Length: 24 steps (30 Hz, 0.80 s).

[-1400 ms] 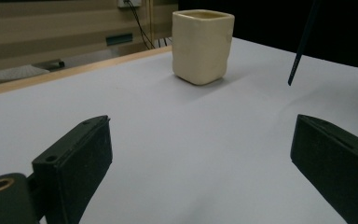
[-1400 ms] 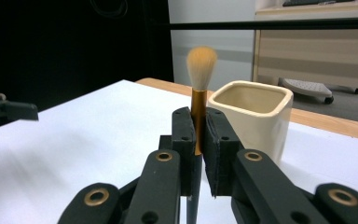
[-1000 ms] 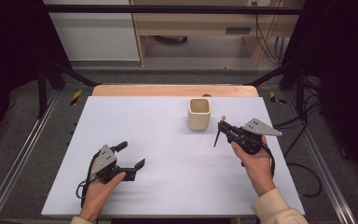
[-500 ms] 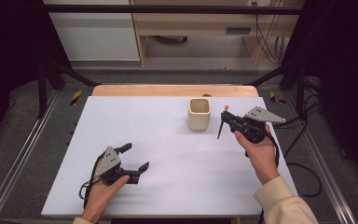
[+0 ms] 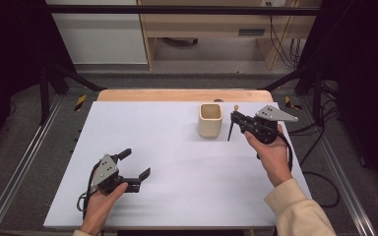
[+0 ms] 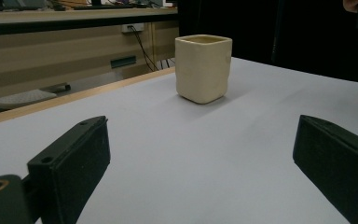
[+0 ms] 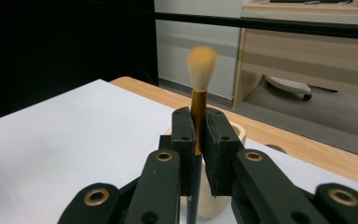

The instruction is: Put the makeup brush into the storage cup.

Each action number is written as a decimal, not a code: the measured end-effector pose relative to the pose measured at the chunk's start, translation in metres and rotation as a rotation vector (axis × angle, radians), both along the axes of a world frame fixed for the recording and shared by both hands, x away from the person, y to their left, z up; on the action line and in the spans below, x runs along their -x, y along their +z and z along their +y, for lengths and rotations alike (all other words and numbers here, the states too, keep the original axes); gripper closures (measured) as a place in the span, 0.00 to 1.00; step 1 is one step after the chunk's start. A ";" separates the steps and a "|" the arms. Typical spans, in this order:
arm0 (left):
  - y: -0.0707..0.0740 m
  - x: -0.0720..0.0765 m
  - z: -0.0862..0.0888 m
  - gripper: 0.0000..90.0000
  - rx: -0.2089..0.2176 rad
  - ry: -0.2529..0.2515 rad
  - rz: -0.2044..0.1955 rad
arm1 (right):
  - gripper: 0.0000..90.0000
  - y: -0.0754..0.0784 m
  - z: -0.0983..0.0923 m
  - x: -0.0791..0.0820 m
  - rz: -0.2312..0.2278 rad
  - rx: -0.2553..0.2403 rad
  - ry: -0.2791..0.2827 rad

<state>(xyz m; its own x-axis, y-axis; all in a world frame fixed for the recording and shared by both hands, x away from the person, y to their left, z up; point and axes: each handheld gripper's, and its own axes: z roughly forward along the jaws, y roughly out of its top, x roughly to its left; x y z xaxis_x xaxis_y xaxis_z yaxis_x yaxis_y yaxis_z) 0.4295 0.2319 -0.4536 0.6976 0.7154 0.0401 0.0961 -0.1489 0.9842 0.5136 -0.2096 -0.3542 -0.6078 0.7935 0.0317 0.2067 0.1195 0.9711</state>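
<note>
Right gripper view: right tool (image 7: 198, 154) clamped tight on a brush (image 7: 198, 102), jaws pinching the orange-brown ferrule just under the bristles, dark handle running down between the jaws. Bristle tuft points up, pale with orange tip, slightly blurred. Right behind and below the jaws sits the cream cup (image 7: 235, 133), rim partly hidden by the tool.

High view: right tool (image 5: 246, 124) held above the bench just right of the cup (image 5: 210, 120), brush (image 5: 230, 132) handle hanging down-left toward the white bench top (image 5: 177, 147), tip near but apart from the cup wall. Cannot tell if the handle end touches the bench. Right hand (image 5: 270, 152) wraps the tool body.

Left tool (image 5: 133, 164) sits low at the near left of the bench, jaws spread wide, holding nothing; left hand (image 5: 103, 201) on it. Left gripper view: both jaws apart at the frame edges, cup (image 6: 203, 67) well ahead, upright, squarish with rounded corners.

Handling judgement: brush looks light and thin, handle stiff, bristles soft, so best to grip on the ferrule or handle, never the tuft. Round handle may twist in flat jaws. Cup looks ceramic: rigid, breakable, light enough to tip if the handle knocks its rim. Wooden strip (image 5: 177, 95) runs along the far edge.
</note>
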 end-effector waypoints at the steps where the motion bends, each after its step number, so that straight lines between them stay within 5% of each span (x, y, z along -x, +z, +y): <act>1: 0.000 0.000 0.000 0.04 0.000 0.000 0.000 | 0.93 0.001 0.000 -0.001 0.000 -0.002 0.002; 24: 0.000 0.000 0.002 0.04 0.026 -0.010 -0.021 | 0.93 0.023 0.014 -0.028 -0.052 -0.014 -0.028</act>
